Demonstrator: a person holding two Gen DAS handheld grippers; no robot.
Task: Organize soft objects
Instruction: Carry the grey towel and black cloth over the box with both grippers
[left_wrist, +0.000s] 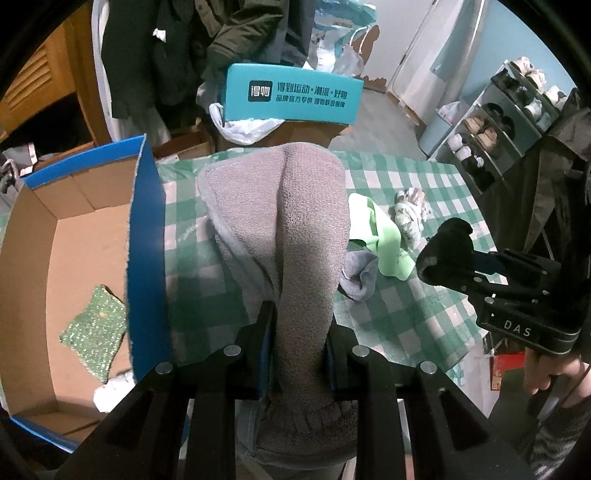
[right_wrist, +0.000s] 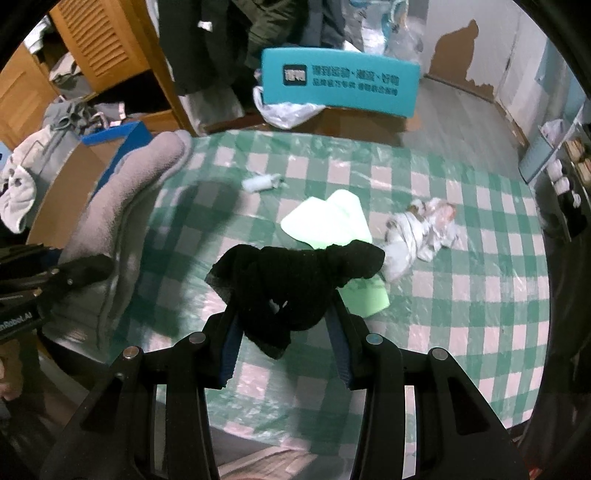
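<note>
The left gripper (left_wrist: 301, 332) pinches a grey fleece cloth (left_wrist: 280, 221) between its narrowly set pads, the fabric bunched at the jaws and rising in a long fold beyond them. To the right, the right gripper (right_wrist: 286, 321) clamps a black mesh sock (right_wrist: 291, 280), its jaws set somewhat wider around the crumpled bundle; in the left wrist view its housing bears the letters "DAS" (left_wrist: 517, 328), and a hand (left_wrist: 543, 373) grips it below. The left unit's body, seen from the right wrist, reads partly "nRobot.AI" (right_wrist: 14, 321).

Just left of the left gripper stands an open cardboard box (left_wrist: 146, 236) with blue outer walls; a green sparkly cloth (left_wrist: 96, 332) lies on its floor. Beyond both grippers, on the green-and-white checked tablecloth (right_wrist: 461, 295), lie a pale green cloth (right_wrist: 328, 221), a grey sock (left_wrist: 360, 277), a patterned white bundle (right_wrist: 424, 229) and a small light-blue roll (right_wrist: 260, 182). Farther off, past the table's far edge, a teal box (left_wrist: 291, 94) carries white Chinese lettering beside a dark square logo. Dark jackets (left_wrist: 155, 55) hang behind it, and a shoe rack (left_wrist: 498, 122) stands far right.
</note>
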